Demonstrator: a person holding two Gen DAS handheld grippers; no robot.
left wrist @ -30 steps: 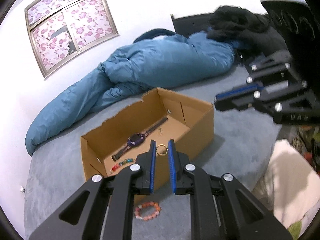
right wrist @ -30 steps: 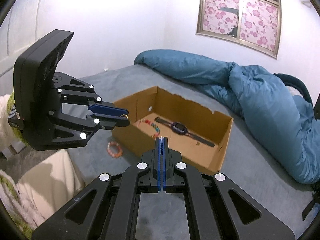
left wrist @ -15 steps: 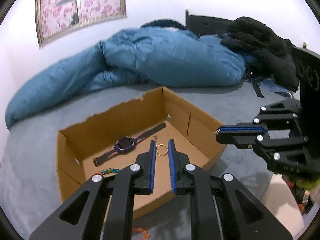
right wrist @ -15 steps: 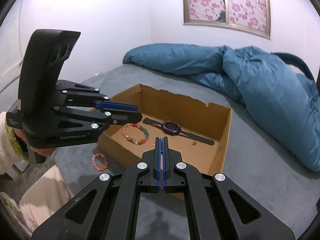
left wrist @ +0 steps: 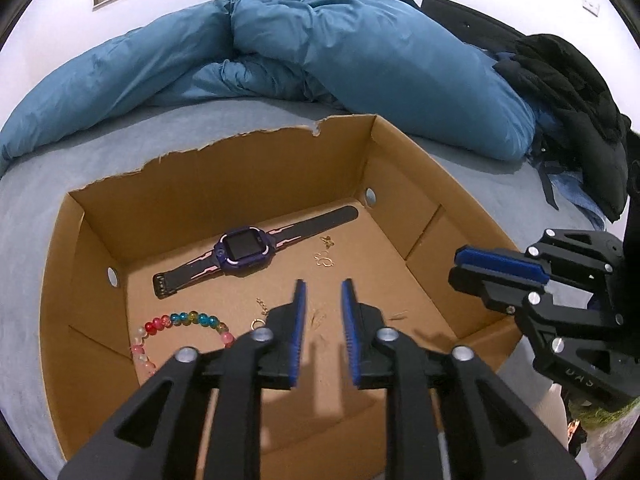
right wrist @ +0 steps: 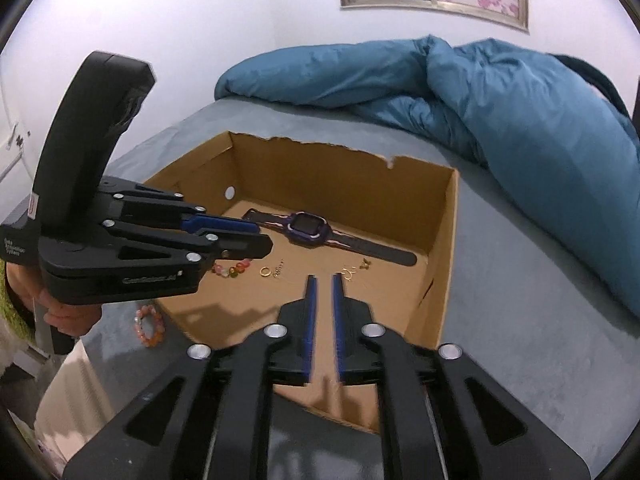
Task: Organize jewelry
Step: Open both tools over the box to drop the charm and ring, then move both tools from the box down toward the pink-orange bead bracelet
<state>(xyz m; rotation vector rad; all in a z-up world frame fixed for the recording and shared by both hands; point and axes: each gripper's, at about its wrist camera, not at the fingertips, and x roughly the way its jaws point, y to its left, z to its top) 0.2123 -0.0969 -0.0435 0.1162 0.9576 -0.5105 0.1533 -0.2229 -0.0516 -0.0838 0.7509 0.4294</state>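
Both grippers over open brown cardboard box (left wrist: pixel 420 208). Left gripper (left wrist: pixel 323 292) and right gripper (right wrist: pixel 324 284) have just been opening, nothing between jaws. Small gold ring (right wrist: pixel 265 271) lies on box floor, likely just dropped beside purple smartwatch (left wrist: pixel 244 250) and multicoloured bead bracelet (left wrist: pixel 188 320). Orange bead bracelet (right wrist: pixel 150 326) remains outside on grey bedspread (right wrist: pixel 520 320).

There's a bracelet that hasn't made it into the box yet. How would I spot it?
Find the cardboard box on the grey bed. Just outside its near left corner, on the bedcover, lies the orange bead bracelet. Unlike the multicoloured bead bracelet inside the box, its beads are all orange-pink and it sits alone.
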